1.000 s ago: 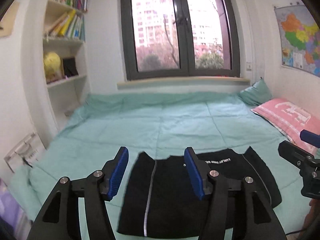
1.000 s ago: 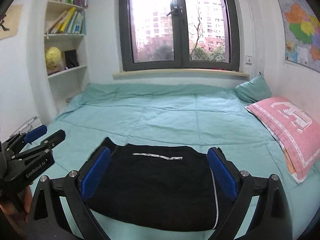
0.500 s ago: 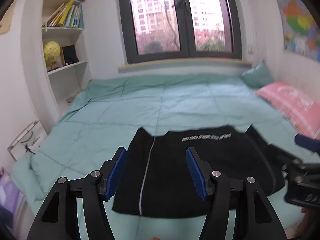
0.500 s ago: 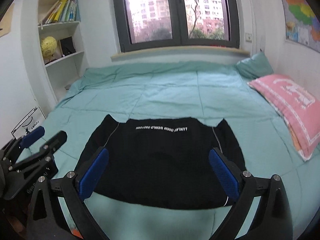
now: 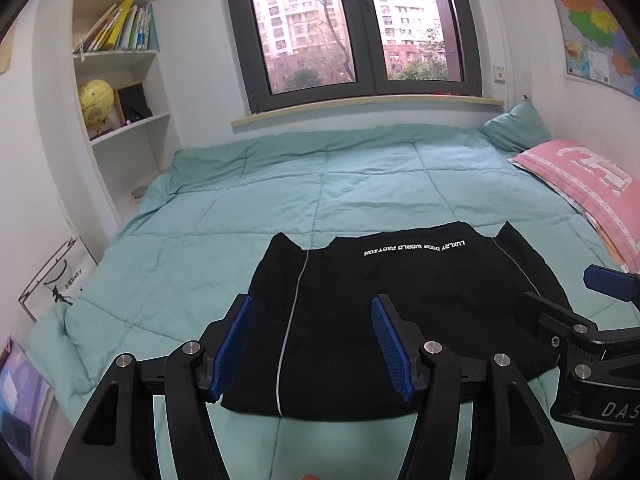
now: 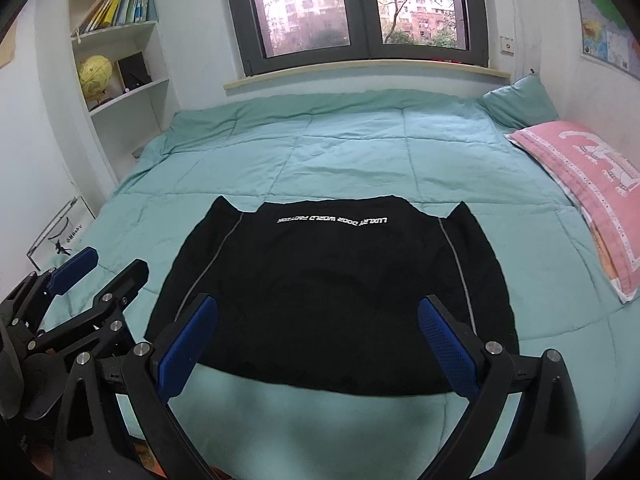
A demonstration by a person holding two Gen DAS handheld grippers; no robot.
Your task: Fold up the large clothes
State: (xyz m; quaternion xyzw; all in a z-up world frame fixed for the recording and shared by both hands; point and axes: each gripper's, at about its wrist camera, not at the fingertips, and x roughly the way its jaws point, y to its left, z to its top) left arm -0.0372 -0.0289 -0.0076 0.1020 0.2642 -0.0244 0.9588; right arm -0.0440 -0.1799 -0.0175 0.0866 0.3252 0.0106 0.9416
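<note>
A black garment [image 5: 400,304] with white lettering and thin white side stripes lies folded flat on the teal quilt [image 5: 320,184], near the bed's front edge; it also shows in the right wrist view [image 6: 332,292]. My left gripper [image 5: 312,344] is open and empty, held above the garment's near left part. My right gripper [image 6: 316,344] is open wide and empty, held above the garment's near edge. Each gripper shows in the other's view, the right one [image 5: 576,312] at the right side and the left one [image 6: 96,280] at the left side.
A pink pillow [image 6: 588,184] and a teal pillow [image 6: 520,104] lie at the right side of the bed. A white bookshelf [image 5: 120,92] with books and a yellow globe stands at the left. A window [image 5: 352,28] is behind the bed. A white bag [image 5: 60,280] leans at the left.
Both grippers have pulled back and risen from the garment, so more of it shows. The garment lies flat and still. Both grippers stay open.
</note>
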